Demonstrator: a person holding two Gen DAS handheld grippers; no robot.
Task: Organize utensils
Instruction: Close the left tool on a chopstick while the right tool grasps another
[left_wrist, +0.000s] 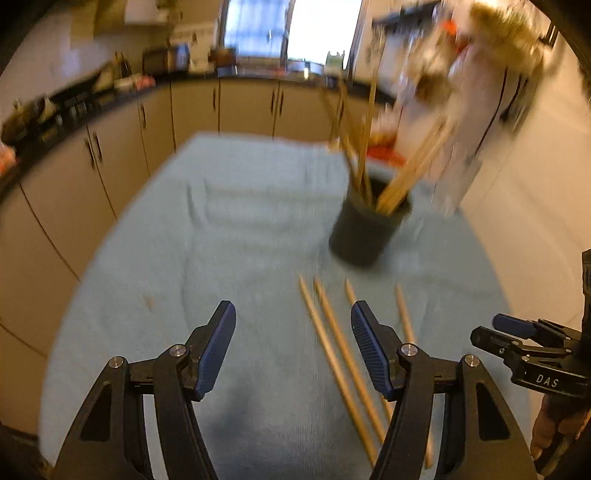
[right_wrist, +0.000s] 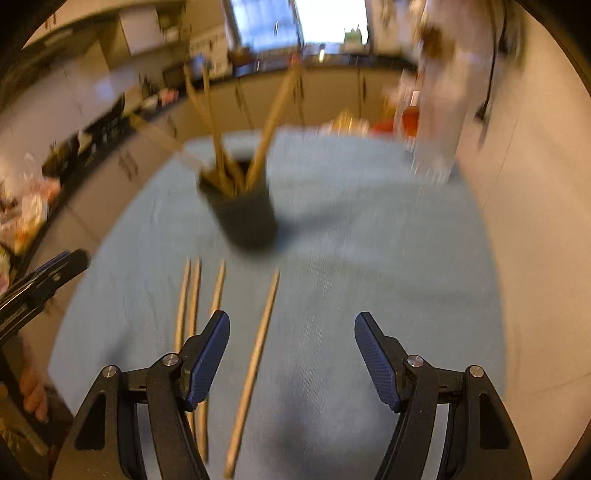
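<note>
Left wrist view: four loose chopsticks lower centre-right on blue cloth, below dark cup. Left gripper spread, empty; right gripper likewise. Light, stiff, slippery; best pinched mid-length.

Kitchen: cabinets, dark countertop, window.

Four loose chopsticks on one blue cloth, one dark holder, two grippers.

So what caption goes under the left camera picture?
Open left gripper above four chopsticks lying on a blue cloth, near a dark chopstick-filled cup.
</note>
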